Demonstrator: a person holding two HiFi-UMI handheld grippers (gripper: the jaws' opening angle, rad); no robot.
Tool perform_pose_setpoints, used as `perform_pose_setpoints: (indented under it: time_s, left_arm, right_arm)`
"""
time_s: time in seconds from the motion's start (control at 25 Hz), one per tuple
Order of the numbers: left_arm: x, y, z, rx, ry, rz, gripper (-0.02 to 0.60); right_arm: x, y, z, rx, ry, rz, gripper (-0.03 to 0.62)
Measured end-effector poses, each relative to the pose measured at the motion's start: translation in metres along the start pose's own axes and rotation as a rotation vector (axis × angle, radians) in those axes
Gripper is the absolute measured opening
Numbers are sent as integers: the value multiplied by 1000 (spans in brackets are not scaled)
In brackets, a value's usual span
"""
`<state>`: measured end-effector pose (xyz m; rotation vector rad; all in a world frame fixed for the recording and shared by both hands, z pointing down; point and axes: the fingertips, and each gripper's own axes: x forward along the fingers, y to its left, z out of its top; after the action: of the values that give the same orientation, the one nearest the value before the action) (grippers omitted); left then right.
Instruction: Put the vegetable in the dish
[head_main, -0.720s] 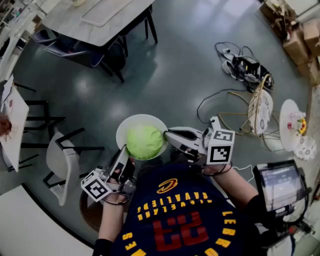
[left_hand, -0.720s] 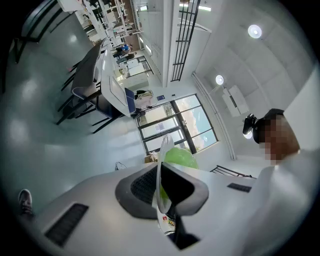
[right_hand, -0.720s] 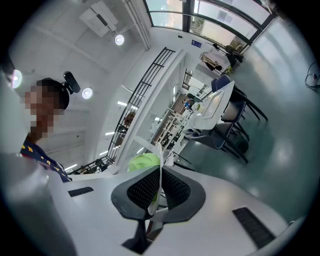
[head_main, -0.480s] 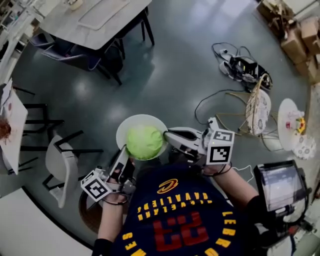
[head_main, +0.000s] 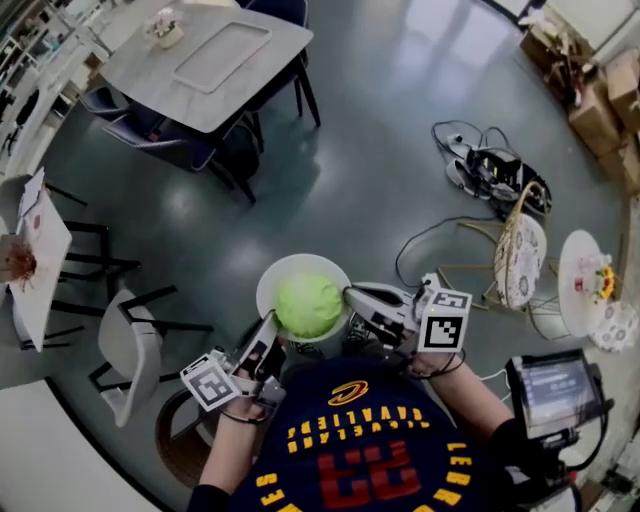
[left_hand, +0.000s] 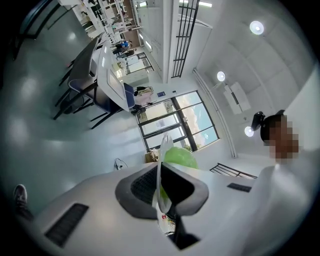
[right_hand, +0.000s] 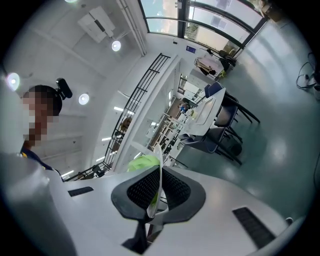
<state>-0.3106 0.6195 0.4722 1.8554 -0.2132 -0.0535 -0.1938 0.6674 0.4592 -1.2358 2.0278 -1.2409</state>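
Observation:
A round pale-green vegetable (head_main: 309, 306) lies in a white dish (head_main: 276, 282) that is held in the air over the floor, just in front of the person's chest. My left gripper (head_main: 271, 331) is shut on the dish's near-left rim. My right gripper (head_main: 351, 296) is shut on its right rim. In the left gripper view the dish rim (left_hand: 162, 159) stands edge-on between the left gripper (left_hand: 162, 196) pads, with the vegetable (left_hand: 181, 157) behind it. In the right gripper view the rim (right_hand: 159, 176) is pinched by the right gripper (right_hand: 155, 196), with the vegetable (right_hand: 141, 163) to its left.
A grey table (head_main: 205, 58) with a tray and dark chairs stands at the back left. A white chair (head_main: 124, 342) is at the left. Cables (head_main: 484, 150) and a wire stand with a plate (head_main: 520, 243) lie to the right. A screen (head_main: 552, 392) is near the right elbow.
Both grippers keep their hold on the dish with the vegetable in it. The whole scene has shifted, and the grey table at the back has come further into view.

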Motion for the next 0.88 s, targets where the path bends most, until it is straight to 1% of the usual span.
perform_pose_setpoints:
  time_s: [0.08,0.16,0.32,0.48,0.56,0.72,0.88]
  left_arm:
    - [27,-4,-19,-33,16,22,14]
    - [44,-4,-27,-43,22,29,14]
    - [62,-11,-28,2,4,31,14]
    - [72,-17,-37,-10,-28,55,14]
    - [75,-16,-40,-24,-47,68,14]
    - [77,-6,-36,-87,-85,88,14]
    - [85,6,-17,-92,-105,80,14]
  right_arm:
    - [-28,-18,11,28,-2,-28,17]
    - [-44,-30,21,38,-10,-35,17]
    - [-55,-36,40,42,-25,8,17]
    - [-65,-42,50,65,-16,40,17]
    - [-67,-46,53,78,-5,52,17]
    - [-56,-56,58,86,31,72,17]
    - [-36,-66,70,112,38,92,17]
